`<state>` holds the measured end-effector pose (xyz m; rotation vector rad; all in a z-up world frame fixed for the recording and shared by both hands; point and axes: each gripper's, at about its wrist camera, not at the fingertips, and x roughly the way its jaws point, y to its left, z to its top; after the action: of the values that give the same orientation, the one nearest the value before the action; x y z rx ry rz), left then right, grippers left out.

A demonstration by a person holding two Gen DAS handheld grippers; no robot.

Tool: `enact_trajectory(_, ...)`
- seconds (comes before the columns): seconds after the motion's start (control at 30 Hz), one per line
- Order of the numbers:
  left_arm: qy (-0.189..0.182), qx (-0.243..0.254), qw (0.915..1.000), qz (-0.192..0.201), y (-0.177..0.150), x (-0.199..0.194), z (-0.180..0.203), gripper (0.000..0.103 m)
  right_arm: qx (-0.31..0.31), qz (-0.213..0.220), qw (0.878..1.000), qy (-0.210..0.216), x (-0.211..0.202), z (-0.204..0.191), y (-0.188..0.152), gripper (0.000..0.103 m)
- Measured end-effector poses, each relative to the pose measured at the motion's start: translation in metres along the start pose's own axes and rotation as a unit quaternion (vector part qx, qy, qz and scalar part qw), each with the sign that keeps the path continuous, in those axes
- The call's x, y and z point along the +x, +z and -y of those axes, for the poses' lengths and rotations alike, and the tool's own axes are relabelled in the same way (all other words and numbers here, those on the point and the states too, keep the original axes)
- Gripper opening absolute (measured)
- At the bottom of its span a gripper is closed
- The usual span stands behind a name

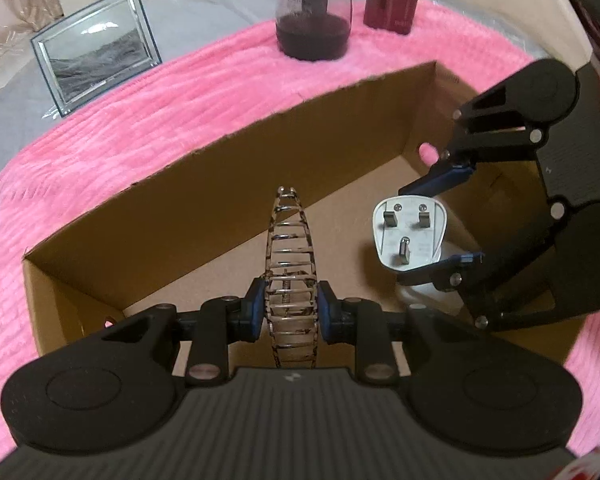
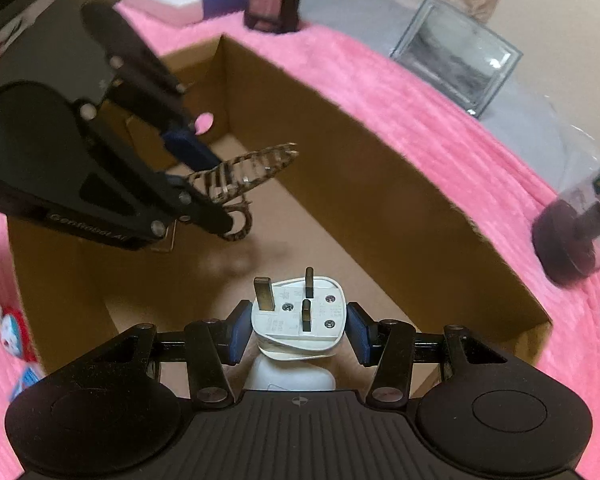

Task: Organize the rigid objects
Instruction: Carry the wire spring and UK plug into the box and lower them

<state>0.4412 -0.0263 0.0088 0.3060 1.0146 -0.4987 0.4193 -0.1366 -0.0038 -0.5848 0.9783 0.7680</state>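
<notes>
Hands over the cardboard box (image 1: 140, 236), each carrying one item.

At lower centre of the left view, my left gripper (image 1: 291, 314) pinched the tortoiseshell hair claw (image 1: 291, 248), long axis pointing ahead into the box; to its right, my right gripper (image 1: 446, 224) clamped the white plug (image 1: 408, 236), prongs out, both above the bare box floor.

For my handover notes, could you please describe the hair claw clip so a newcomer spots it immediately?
Find the open cardboard box on the pink blanket. Above its floor, the left gripper holds the hair claw clip: brown-patterned, translucent, with curved teeth, unlike the white three-pin plug beside it.
</notes>
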Motion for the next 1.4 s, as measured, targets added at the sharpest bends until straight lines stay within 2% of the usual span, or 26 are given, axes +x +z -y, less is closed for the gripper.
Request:
enact_trajectory(0.17, 0.002, 0.007, 0.9999, -0.012, 0.008, 0.015, -0.004, 0.022, -0.023, -0.023, 0.999, -0.002, 0.018, 0.002, 0.003, 0.047)
enact_trajectory(0.53, -0.005, 0.001, 0.9993, -0.037, 0.007, 0.043, -0.011, 0.022, -0.013, -0.040, 0.999, 0.001, 0.035, 0.012, 0.002, 0.047)
enact_trajectory(0.83, -0.002, 0.000, 0.9991, -0.041, 0.006, 0.044, -0.008, 0.023, -0.012, -0.054, 0.998, 0.004, 0.042, 0.013, 0.011, 0.047)
enact_trajectory(1.07, 0.000, -0.005, 0.9996, -0.029, 0.001, 0.034, -0.011, 0.028, -0.010, -0.059, 0.998, -0.001, 0.049, 0.013, 0.015, 0.047)
enact_trajectory(1.4, 0.000, 0.003, 0.9999, -0.017, -0.007, 0.017, -0.011, 0.029, -0.010, -0.077, 0.997, -0.008, 0.060, 0.009, 0.021, 0.047)
